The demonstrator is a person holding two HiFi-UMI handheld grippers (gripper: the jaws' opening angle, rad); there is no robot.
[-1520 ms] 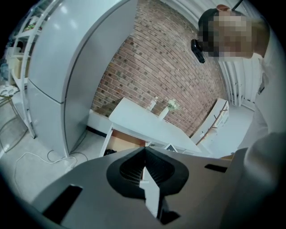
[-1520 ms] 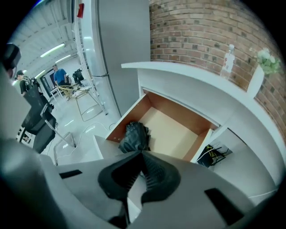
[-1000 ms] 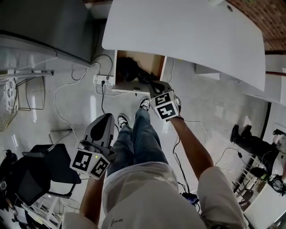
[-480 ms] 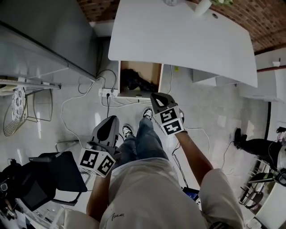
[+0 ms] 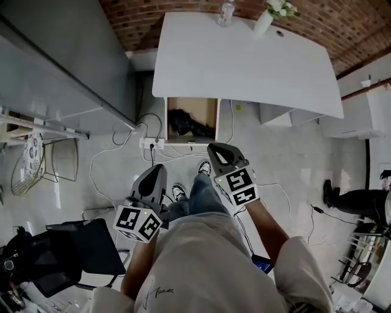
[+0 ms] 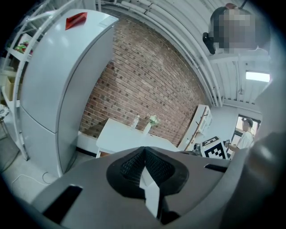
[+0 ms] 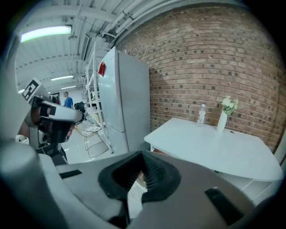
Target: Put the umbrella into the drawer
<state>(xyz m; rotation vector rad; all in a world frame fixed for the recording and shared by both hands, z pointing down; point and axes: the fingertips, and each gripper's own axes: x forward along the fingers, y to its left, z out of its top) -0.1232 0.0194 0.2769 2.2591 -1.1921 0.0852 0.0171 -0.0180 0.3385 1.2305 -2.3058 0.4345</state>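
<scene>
The black umbrella (image 5: 187, 124) lies inside the open wooden drawer (image 5: 206, 107) under the white table (image 5: 244, 61). My left gripper (image 5: 157, 170) hangs over the floor, below and left of the drawer, with its jaws shut and nothing in them. My right gripper (image 5: 215, 149) is just below the drawer's front edge, apart from it, also shut and empty. In the left gripper view the closed jaw tips (image 6: 144, 150) point at the table (image 6: 117, 134) and the brick wall. In the right gripper view the gripper (image 7: 142, 154) points at the table (image 7: 210, 147).
A bottle (image 5: 226, 12) and a vase of flowers (image 5: 267, 18) stand on the table's far edge. A grey fridge (image 6: 58, 89) is left of the table. A power strip with cables (image 5: 149, 143) lies by the drawer. A black chair (image 5: 85, 244) is at lower left.
Both grippers have risen and drawn back from the drawer, the right one more. The view has lifted, so the whole table and brick wall now show. The umbrella stays in the drawer.
</scene>
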